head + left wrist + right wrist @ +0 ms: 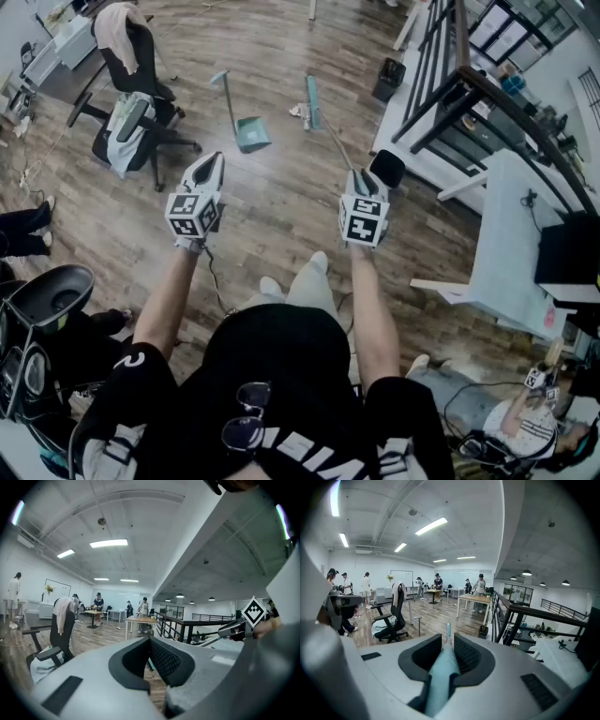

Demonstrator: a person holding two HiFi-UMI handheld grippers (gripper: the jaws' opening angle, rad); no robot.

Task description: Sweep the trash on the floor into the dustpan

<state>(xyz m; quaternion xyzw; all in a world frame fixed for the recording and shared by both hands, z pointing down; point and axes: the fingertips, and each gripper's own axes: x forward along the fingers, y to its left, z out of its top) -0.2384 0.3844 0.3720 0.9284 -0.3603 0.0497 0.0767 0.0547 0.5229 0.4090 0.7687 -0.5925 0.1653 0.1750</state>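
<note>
Jaws of the right gripper [449,645] were closed on the teal broom handle [440,682], which ran out between them and down toward the far floor [281,199]. This looked like a hold meant to steer the broom from its upper end. The broom head [312,101] rested on the boards well ahead of the person, with a small pale scrap of trash [298,112] touching or just beside its left edge. The left gripper [149,659] had its jaws parted and nothing between them, probably kept free to steady the dustpan [253,134]. That pan stood on the floor just left of the trash, its long handle rising upright, so a short leftward stroke would likely push the scrap in. An office chair [131,105] stood farther left, well apart from the work.
</note>
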